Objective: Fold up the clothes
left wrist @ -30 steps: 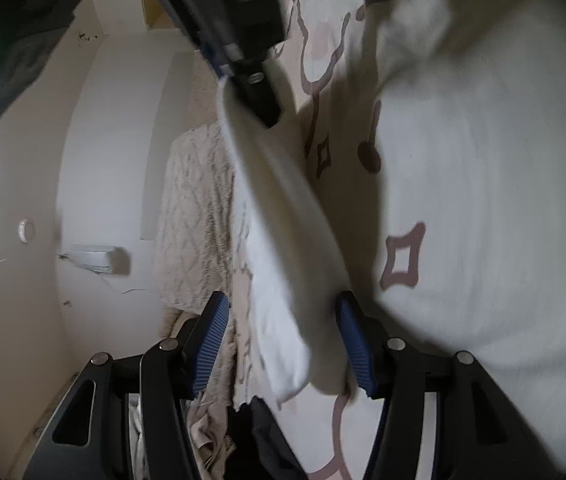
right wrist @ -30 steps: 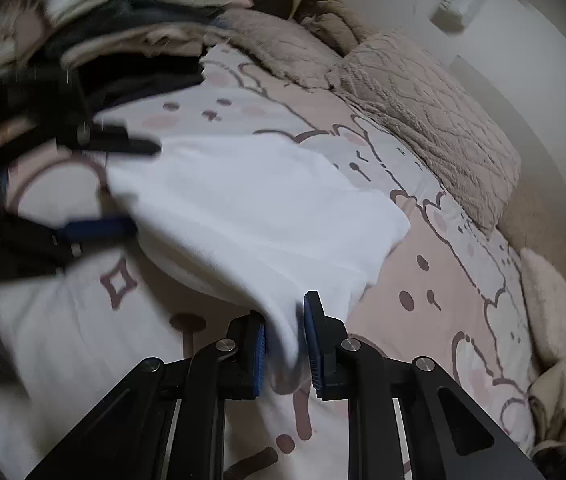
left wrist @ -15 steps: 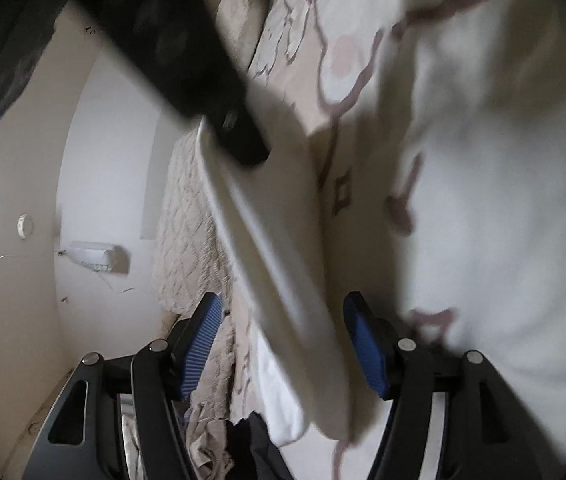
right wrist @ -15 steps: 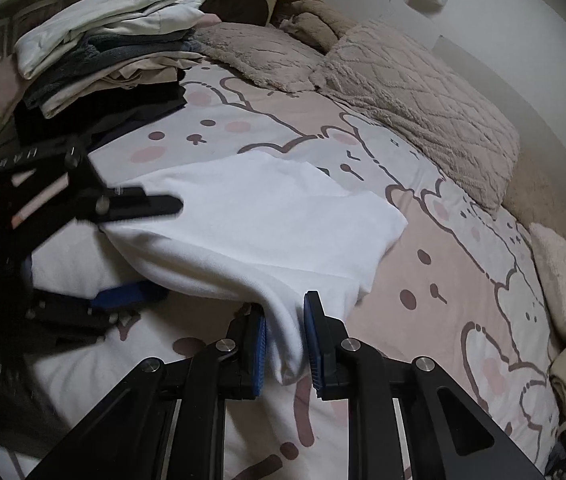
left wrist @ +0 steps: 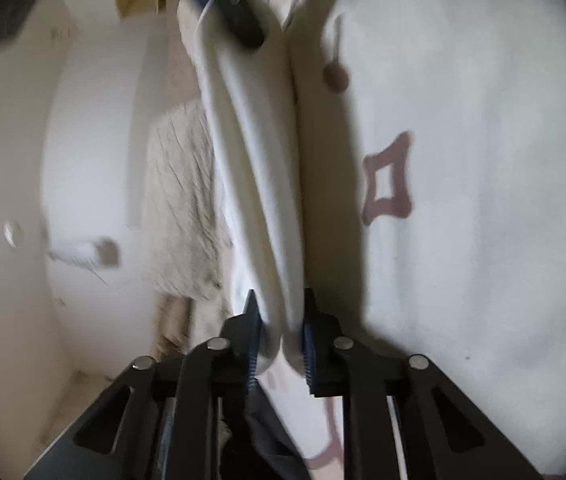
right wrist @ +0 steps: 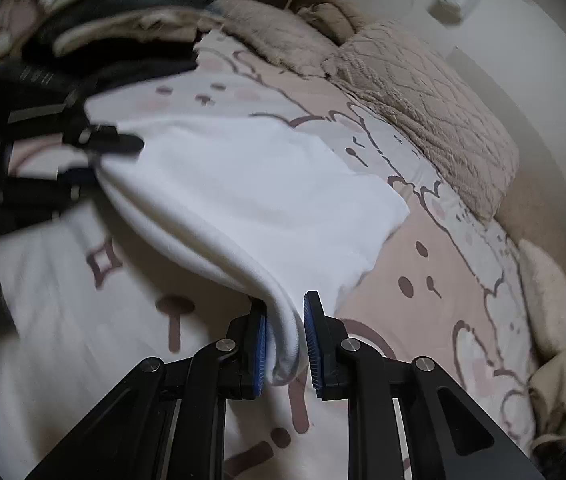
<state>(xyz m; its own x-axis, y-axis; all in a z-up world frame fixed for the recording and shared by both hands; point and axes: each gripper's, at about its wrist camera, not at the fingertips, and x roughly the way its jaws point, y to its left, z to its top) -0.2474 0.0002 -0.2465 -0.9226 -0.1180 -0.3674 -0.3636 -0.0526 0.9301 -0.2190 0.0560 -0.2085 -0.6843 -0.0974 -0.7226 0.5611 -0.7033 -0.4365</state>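
Observation:
A white folded garment [right wrist: 251, 196] lies partly on the bed, its near edge lifted between both grippers. My right gripper [right wrist: 285, 340] is shut on one corner of that edge. My left gripper [left wrist: 279, 340] is shut on the other corner of the white garment [left wrist: 255, 184]; it shows at the left of the right wrist view [right wrist: 99, 160]. The right gripper appears at the top of the left wrist view [left wrist: 239, 24], gripping the far end of the same edge. The cloth hangs taut between them.
The bed sheet [right wrist: 435, 272] is pink and white with cartoon prints. A stack of folded clothes [right wrist: 123, 12] sits at the head of the bed. A beige quilted pillow [right wrist: 431, 108] lies by the wall. A crumpled cream item [right wrist: 555, 384] lies at far right.
My left gripper has closed from wide open onto the garment's edge. The right gripper stays shut on its corner. The cloth edge is now pulled straighter between them.

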